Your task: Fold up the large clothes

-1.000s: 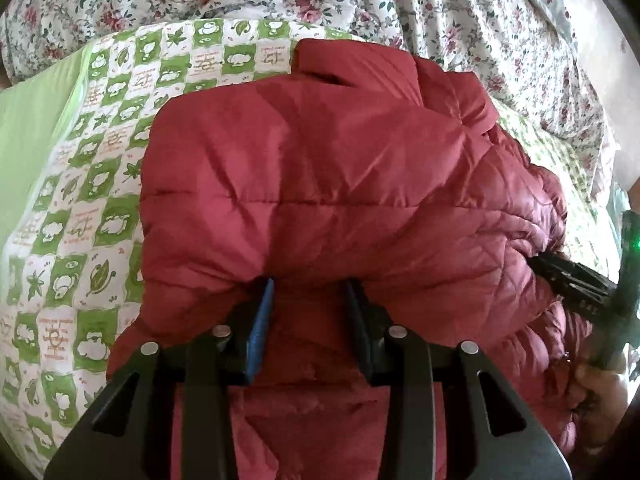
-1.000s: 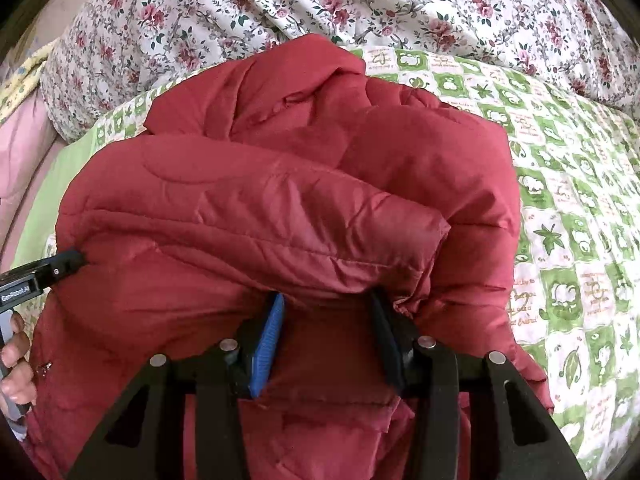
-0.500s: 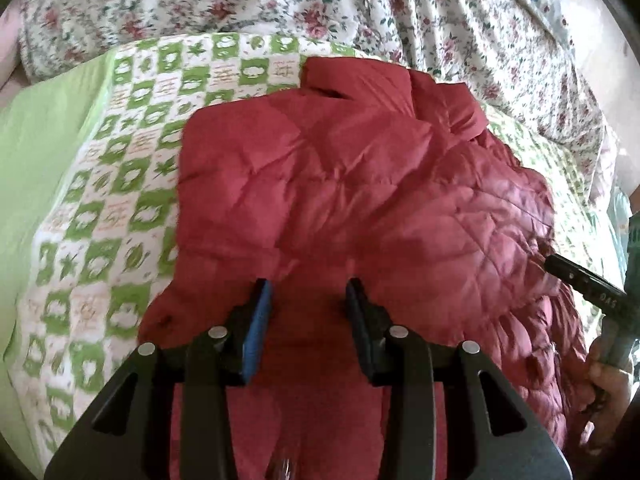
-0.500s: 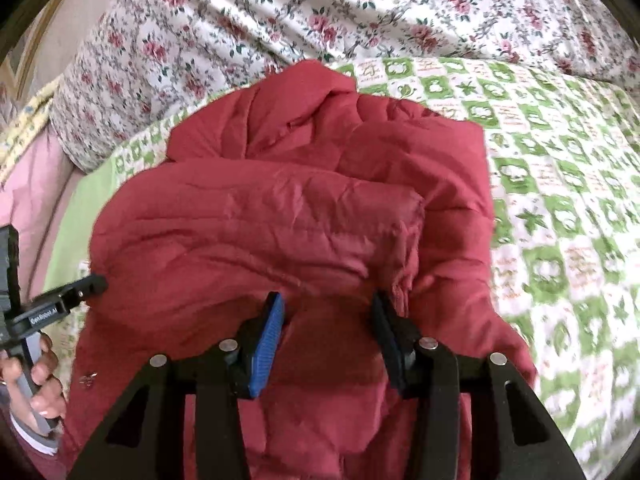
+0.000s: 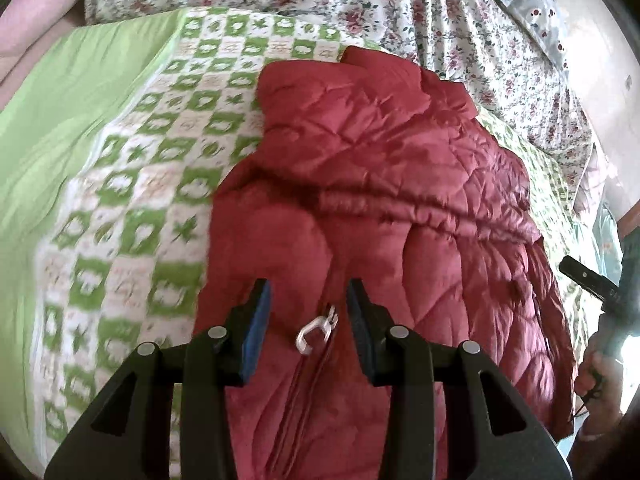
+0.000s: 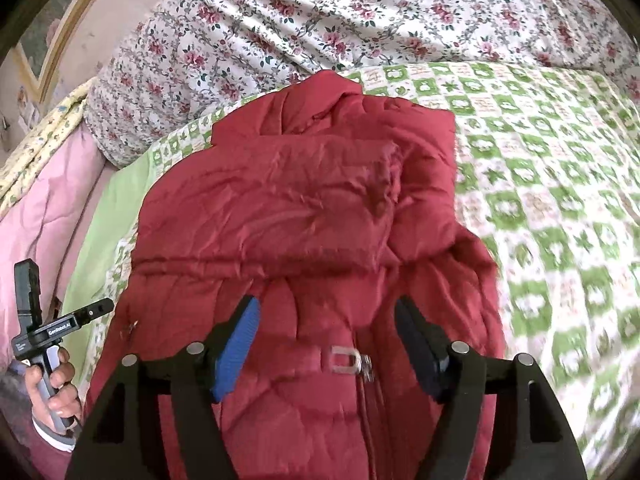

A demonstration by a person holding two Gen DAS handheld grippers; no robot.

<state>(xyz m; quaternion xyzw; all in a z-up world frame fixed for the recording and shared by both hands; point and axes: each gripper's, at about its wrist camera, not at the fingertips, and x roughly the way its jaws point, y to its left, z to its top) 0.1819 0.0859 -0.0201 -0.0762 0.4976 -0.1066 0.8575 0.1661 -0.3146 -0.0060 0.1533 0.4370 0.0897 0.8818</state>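
Note:
A red quilted jacket (image 5: 392, 200) lies on the bed, its upper part folded down over the body, zipper front facing me. My left gripper (image 5: 308, 308) hovers over the lower front. It is partly open, with a silver zipper pull (image 5: 316, 330) lying on the cloth below the gap and nothing pinched. My right gripper (image 6: 326, 332) is over the same zipper pull (image 6: 344, 360), and its jaws are opening wide with no cloth pressed between the pads. Each wrist view shows the other gripper's body at the frame edge, held in a hand (image 6: 52, 380).
The jacket rests on a green-and-white checked quilt (image 6: 560, 200) with a plain green border (image 5: 60, 120). A floral duvet (image 6: 360, 20) is bunched behind it. A pink blanket (image 6: 36, 220) lies at the left side, and a wall stands beyond.
Both grippers drew back and up from the fold's edge, leaving the folded part lying on the jacket. The right jaws spread wider. The zipper pull came into view.

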